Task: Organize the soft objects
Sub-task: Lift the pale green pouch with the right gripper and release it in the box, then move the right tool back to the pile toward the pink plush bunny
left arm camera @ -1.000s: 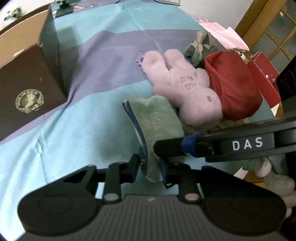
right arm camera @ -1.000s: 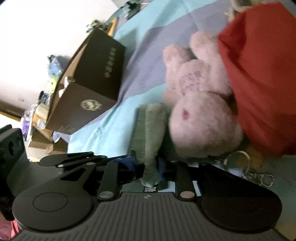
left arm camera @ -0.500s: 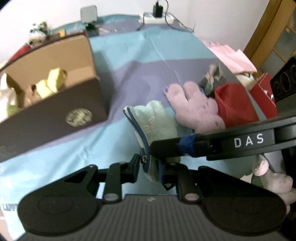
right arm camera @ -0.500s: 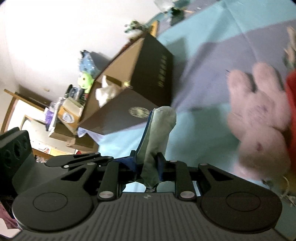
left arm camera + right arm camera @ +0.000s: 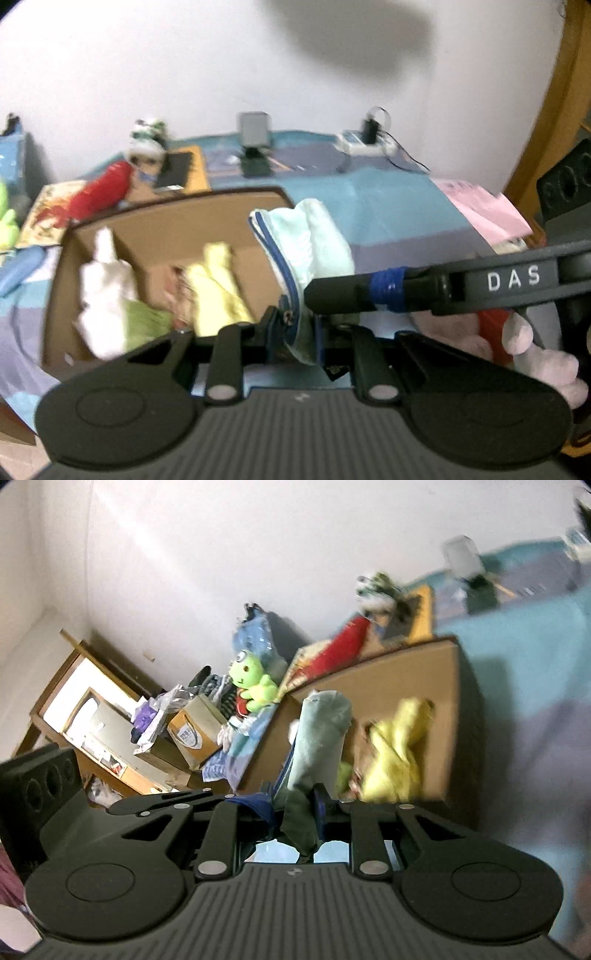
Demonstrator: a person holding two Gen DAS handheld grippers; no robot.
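Cardboard box (image 5: 177, 218) — yellow plush (image 5: 218, 284), white plush (image 5: 105, 280)

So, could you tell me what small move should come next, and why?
Probably carry the pale green, blue-edged folded cloth forward over the open brown cardboard box. Both the left gripper and right gripper clamp it, and it's beside the box, not above it.

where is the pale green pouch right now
The pale green pouch is pinched by both the left gripper and right gripper, held up beside the open cardboard box.

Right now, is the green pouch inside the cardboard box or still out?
Out: the green pouch is pinched by both grippers, left and right, beside the cardboard box.
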